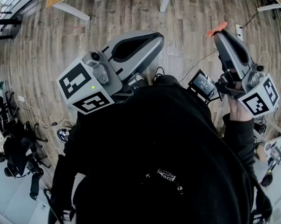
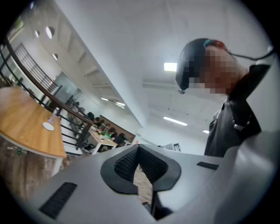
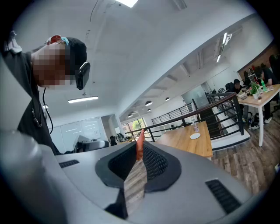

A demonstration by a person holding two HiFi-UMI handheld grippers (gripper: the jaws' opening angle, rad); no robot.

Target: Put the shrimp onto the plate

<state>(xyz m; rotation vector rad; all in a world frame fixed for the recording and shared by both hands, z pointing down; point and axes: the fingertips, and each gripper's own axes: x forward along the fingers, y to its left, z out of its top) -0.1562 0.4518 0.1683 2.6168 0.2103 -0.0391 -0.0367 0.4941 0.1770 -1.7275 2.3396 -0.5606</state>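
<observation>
Shrimp [image 1: 217, 29] is pinched at the jaw tips of the right gripper [image 1: 220, 33], raised above the wooden floor [image 1: 58, 38], while the left gripper [image 1: 158, 39] is closed with nothing held.

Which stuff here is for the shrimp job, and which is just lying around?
For the job:
- shrimp
- right gripper, holding the shrimp
- left gripper, empty

Just lying about:
- black chairs
- white table leg
- wooden table
</observation>
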